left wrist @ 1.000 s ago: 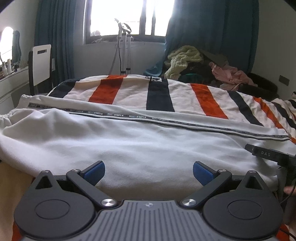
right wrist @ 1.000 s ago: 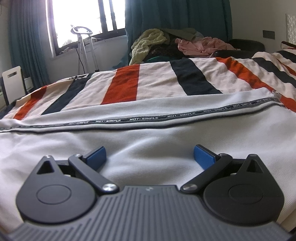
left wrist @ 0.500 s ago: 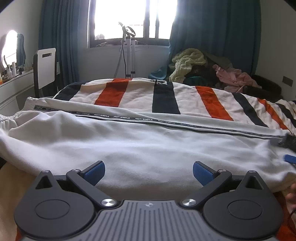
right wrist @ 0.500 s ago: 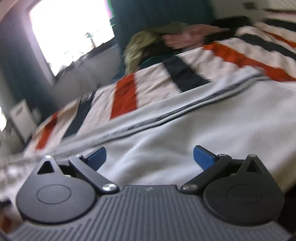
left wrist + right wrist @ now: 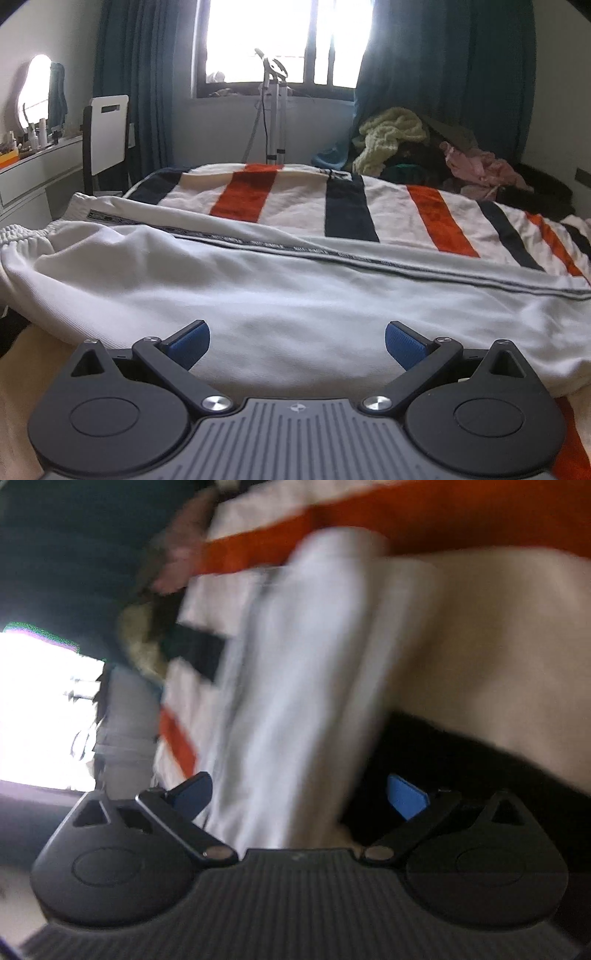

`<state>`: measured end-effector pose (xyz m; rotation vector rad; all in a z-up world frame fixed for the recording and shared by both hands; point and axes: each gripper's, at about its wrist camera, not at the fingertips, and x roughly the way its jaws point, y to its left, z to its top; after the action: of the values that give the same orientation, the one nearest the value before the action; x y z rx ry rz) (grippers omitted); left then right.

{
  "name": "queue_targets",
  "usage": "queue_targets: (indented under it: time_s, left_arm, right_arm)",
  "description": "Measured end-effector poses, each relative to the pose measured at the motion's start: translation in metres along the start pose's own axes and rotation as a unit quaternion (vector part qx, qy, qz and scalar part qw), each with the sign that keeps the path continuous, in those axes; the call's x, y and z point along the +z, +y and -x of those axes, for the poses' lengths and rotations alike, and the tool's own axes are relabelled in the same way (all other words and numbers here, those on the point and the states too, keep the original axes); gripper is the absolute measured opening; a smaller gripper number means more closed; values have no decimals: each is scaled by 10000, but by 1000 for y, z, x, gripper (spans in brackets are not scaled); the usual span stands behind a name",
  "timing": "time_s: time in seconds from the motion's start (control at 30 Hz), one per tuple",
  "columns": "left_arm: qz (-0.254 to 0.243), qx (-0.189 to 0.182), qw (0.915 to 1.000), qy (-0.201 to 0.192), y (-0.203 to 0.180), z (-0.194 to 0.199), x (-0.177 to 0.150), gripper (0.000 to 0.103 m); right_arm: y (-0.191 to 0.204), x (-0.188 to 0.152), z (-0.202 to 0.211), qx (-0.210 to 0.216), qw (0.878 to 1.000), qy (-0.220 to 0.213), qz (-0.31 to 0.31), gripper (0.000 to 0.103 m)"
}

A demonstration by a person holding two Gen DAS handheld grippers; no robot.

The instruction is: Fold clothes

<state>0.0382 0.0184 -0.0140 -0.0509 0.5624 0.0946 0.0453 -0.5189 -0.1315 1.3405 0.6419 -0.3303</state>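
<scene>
The clearest change is on the right: a second ago the right hand-held gripper [image 5: 299,794] looked level across the bed, and now its view is rolled steeply over and smeared with motion, so it is swinging fast toward one end of the garment. The long white ribbed-knit trousers with a black lettered side stripe [image 5: 295,295] lie stretched lengthwise across the bed with the cream, orange and black striped cover [image 5: 439,218], the gathered waistband at the left in the left view; the right view shows a narrower end of the same white cloth [image 5: 295,672] running between its blue-padded fingers [image 5: 406,797], which stand wide apart and clamp nothing. The left hand-held gripper [image 5: 297,345] has drawn back and up a little over that second, and hovers at the near edge of the trousers, its jaws spread and empty. My reading is that the right side is reaching for an end of the trousers to bring it over; the blur hides whether cloth touches the pads. A heap of loose clothes [image 5: 424,155] waits beyond the bed.
</scene>
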Motion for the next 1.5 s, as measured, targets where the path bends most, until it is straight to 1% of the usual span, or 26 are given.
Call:
queue_targets:
  time_s: [0.1, 0.17, 0.27, 0.37, 0.4, 0.5, 0.57, 0.6, 0.67, 0.73, 0.8, 0.83, 0.87, 0.93, 0.97, 1.0, 1.03, 1.07, 1.1, 1.13, 1.2, 1.23, 1.3, 1.37, 1.43, 1.5]
  left_arm:
    - [7, 215, 9997, -88, 5, -8, 11, 102]
    - [-63, 403, 9991, -122, 7, -20, 22, 102]
    - [-28, 571, 9984, -41, 12, -42, 38, 102]
    - [216, 525, 9984, 36, 19, -60, 40, 102]
    - [218, 515, 9984, 70, 19, -65, 37, 102]
    - [94, 464, 9987, 193, 16, -75, 30, 102]
    - [-116, 432, 9990, 54, 10, -74, 26, 102]
    - [-313, 476, 9984, -66, 5, -72, 25, 102]
    - [-792, 630, 9947, -179, -7, -71, 21, 102]
    - [-938, 630, 9936, -34, -12, -73, 15, 102]
    - [-1006, 594, 9930, 163, -14, -75, 8, 101]
    - [-1039, 576, 9926, 261, -16, -77, 5, 100]
    - [-1073, 558, 9920, 359, -17, -78, 1, 100]
    - [-1007, 521, 9926, 428, -14, -77, 1, 100]
    - [-958, 502, 9931, 447, -12, -76, 1, 100]
    - [-910, 483, 9936, 465, -9, -75, 2, 100]
    - [-861, 464, 9940, 484, -7, -74, 2, 100]
    - [-812, 445, 9944, 503, -4, -73, 3, 100]
    - [-764, 426, 9948, 522, -2, -72, 3, 100]
    - [-715, 408, 9951, 540, 0, -71, 4, 100]
    - [-602, 407, 9960, 523, 6, -67, 6, 100]
    - [-486, 411, 9969, 468, 12, -63, 9, 100]
    - [-201, 372, 9984, 378, 25, -56, 14, 100]
    - [83, 333, 9990, 288, 39, -48, 20, 101]
    - [368, 293, 9987, 198, 52, -41, 25, 101]
    - [652, 253, 9975, 107, 65, -33, 31, 101]
  right_arm:
    - [-3, 10, -11, 188, 9995, -253, 14, 103]
    - [1, 18, -28, 331, 9989, -220, 252, 103]
    - [6, 25, -43, 998, 9924, -548, 471, 103]
    - [11, 27, -58, 1641, 9818, -746, 597, 103]
    - [14, 27, -60, 1687, 9785, -892, 783, 103]
    - [26, 23, -76, 1207, 9774, -913, 1472, 103]
    - [29, 24, -84, 1121, 9739, -892, 1763, 103]
    - [28, 24, -87, 1161, 9735, -906, 1749, 103]
    - [26, 29, -89, 1250, 9772, -910, 1455, 103]
    - [22, 39, -88, 1316, 9822, -839, 1044, 103]
    - [22, 41, -85, 1250, 9845, -825, 915, 103]
    - [22, 42, -83, 1213, 9855, -819, 858, 96]
    - [23, 45, -82, 1071, 9870, -842, 848, 90]
    - [26, 48, -83, 738, 9899, -878, 834, 60]
    - [28, 48, -85, 559, 9911, -885, 825, 53]
    - [30, 48, -85, 391, 9916, -885, 859, 40]
    - [29, 49, -85, 326, 9915, -888, 898, 34]
    - [30, 50, -84, 336, 9909, -902, 944, 33]
    - [32, 51, -82, 354, 9901, -932, 987, 30]
    - [36, 50, -80, 367, 9892, -986, 1021, 21]
    - [50, 46, -73, 454, 9830, -1203, 1314, 19]
    - [60, 41, -68, 520, 9775, -1304, 1577, 18]
    - [85, 29, -57, 575, 9616, -1493, 2231, 16]
    - [114, 12, -47, 528, 9378, -1665, 3000, 15]
    - [143, -13, -33, 404, 9097, -1908, 3666, 15]
    - [172, -43, -22, 449, 8792, -2181, 4212, 15]
